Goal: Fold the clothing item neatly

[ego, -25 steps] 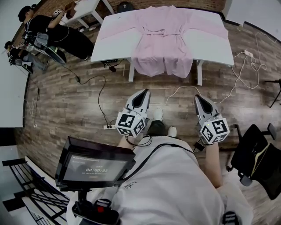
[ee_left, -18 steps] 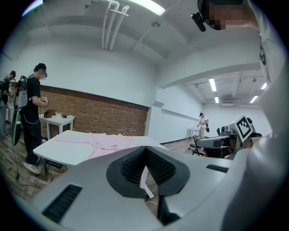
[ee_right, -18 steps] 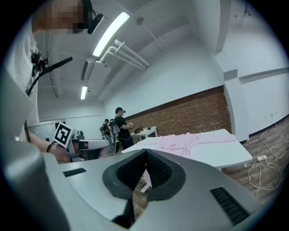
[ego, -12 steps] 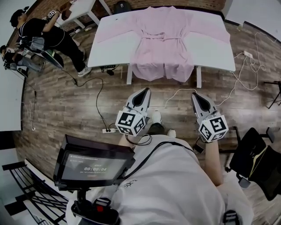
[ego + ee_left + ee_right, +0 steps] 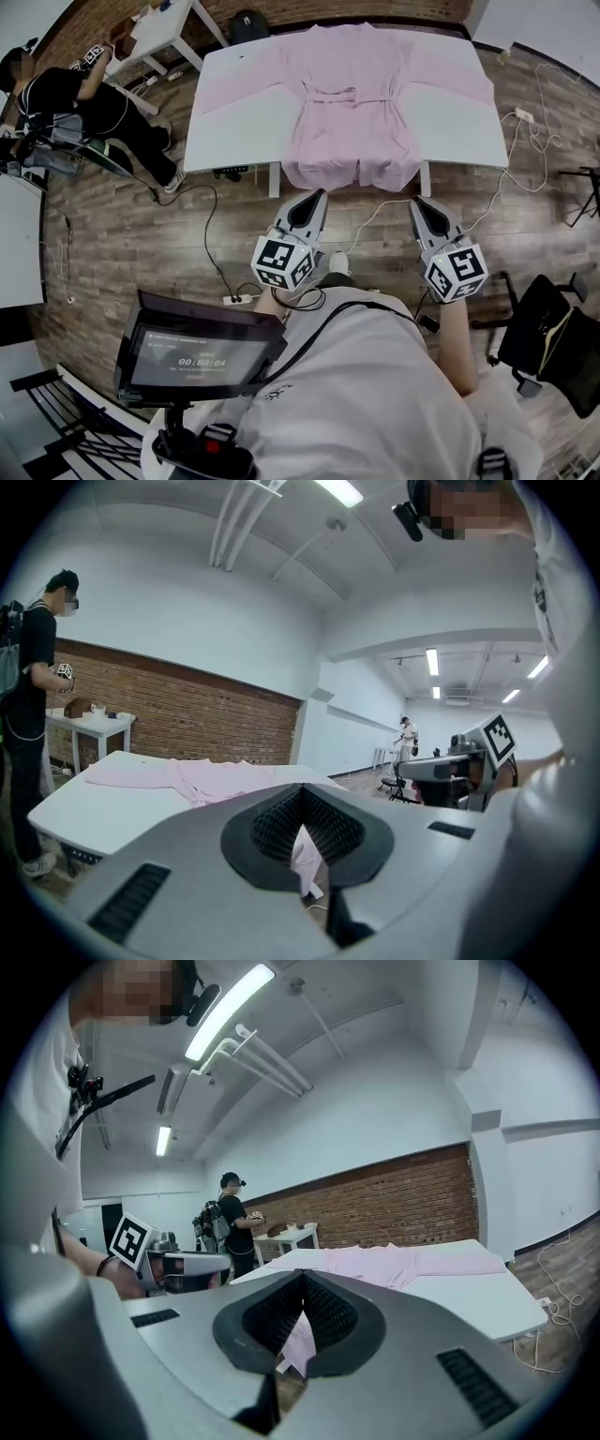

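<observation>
counted: one pink robe [image 5: 352, 89]; one large table [image 5: 234, 122], one small table [image 5: 167, 21]; one left gripper [image 5: 316, 195], one right gripper [image 5: 418, 202]; one black chair [image 5: 539, 328]; one bystander [image 5: 89, 98].

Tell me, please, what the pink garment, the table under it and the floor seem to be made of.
Pink garment: soft matte cloth; it hangs limp over the table edge and creases at the tied belt. Table: smooth white top, probably laminate or painted board, plain and even. Floor: wood or wood-look planks, by the grain and seams; which, I cannot tell.

Open floor [image 5: 122, 244] runs to the table [image 5: 234, 117], crossed by cables [image 5: 215, 202].
</observation>
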{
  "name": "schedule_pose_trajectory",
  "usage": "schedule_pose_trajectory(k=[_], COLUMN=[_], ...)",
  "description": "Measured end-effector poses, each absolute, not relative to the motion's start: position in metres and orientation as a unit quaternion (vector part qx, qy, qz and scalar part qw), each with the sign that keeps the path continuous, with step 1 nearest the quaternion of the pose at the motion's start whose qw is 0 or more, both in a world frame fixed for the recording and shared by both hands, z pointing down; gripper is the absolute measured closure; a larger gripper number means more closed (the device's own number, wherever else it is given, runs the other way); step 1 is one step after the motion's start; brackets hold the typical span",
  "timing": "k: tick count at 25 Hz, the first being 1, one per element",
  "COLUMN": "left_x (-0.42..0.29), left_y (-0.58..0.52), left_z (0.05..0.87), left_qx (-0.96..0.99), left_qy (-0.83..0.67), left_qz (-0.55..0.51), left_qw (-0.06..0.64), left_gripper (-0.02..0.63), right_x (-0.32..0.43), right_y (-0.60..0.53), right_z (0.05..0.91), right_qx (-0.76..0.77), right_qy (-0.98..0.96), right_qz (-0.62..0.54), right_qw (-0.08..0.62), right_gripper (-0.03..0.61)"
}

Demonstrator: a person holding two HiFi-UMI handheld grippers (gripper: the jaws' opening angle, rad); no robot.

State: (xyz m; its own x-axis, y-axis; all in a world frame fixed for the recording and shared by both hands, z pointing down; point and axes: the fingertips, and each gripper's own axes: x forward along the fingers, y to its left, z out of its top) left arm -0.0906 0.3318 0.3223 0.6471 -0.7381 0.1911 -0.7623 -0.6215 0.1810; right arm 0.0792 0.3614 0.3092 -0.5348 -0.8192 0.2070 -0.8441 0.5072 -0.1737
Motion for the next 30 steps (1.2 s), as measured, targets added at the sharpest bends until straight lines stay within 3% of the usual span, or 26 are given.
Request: schedule_pose_trajectory(k=[13, 30], left_x=[-0.121, -0.073], left_y=[0.265, 0.151], left_z=[0.325, 0.332], left_qx=[0.913, 0.904], left_qy=[-0.386, -0.399], left_qz=[0.046, 0.047], left_qw=[0.125, 0.147], left_gripper=[0.612, 0.612], right_x=[0.049, 0.093], right_y=[0.303, 0.176], right_z=[0.311, 0.324], right_qx=[0.513, 0.496], right_qy=[-0.847, -0.856], right_qz=[0.130, 0.144], right_qw=[0.041, 0.039], right_gripper=[0.577, 0.577])
